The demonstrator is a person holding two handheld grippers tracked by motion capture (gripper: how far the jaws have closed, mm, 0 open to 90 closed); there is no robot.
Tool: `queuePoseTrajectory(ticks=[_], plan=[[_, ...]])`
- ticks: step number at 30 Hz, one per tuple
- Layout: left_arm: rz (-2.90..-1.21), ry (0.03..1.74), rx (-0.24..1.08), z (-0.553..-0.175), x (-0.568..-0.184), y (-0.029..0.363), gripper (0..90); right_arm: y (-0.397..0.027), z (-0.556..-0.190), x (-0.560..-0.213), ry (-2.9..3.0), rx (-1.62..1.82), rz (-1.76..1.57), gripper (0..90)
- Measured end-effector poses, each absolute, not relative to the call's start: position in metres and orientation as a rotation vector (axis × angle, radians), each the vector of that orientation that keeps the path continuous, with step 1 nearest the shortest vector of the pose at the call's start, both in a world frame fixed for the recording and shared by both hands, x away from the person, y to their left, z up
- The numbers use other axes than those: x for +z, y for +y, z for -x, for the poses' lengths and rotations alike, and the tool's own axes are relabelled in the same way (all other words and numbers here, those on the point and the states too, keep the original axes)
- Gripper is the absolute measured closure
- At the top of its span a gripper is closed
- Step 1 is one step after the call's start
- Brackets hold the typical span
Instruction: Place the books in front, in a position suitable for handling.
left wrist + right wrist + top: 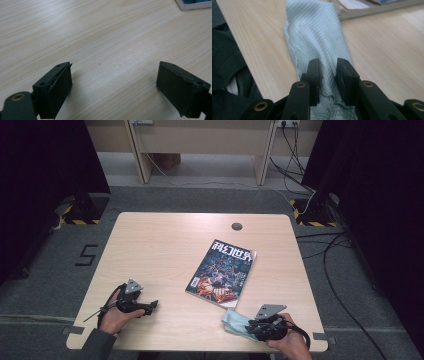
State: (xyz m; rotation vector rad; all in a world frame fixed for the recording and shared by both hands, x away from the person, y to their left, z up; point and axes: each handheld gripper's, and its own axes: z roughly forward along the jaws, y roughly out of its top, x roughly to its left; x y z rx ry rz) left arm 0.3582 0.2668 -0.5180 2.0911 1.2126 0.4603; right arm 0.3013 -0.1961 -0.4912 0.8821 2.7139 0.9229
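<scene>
Cloth (317, 37), soft and light, bunches limply in the right claw (328, 72), pinched at its near edge; left claw (113, 82) gapes wide, holding nothing, over the table (165, 245).

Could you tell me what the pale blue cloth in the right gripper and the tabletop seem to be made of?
Cloth: probably a thin woven or non-woven wipe, matte, with a diamond weave and soft folds. Tabletop: light wood or wood-look laminate, smooth, with fine straight grain.

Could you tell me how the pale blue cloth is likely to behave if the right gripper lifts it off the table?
The cloth probably droops limply: it already bunches into folds where the right gripper pinches it. Its thin weave suggests little weight. It may drag against the magazine nearby.
</scene>
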Motion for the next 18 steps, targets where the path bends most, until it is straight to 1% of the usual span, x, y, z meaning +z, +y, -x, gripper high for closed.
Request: queuePoseTrajectory(ticks=[11, 18], plan=[[-2.091, 1.214, 0.461, -0.358, -0.518, 0.267, 12.0, -0.228, -0.309, -0.488, 2.645, 0.811, -0.979, 74.2], [-2.091, 1.218, 0.462, -0.359, -0.518, 0.266, 11.9, -0.251, -0.322, -0.489, 2.503, 0.786, -1.168, 73.5]])
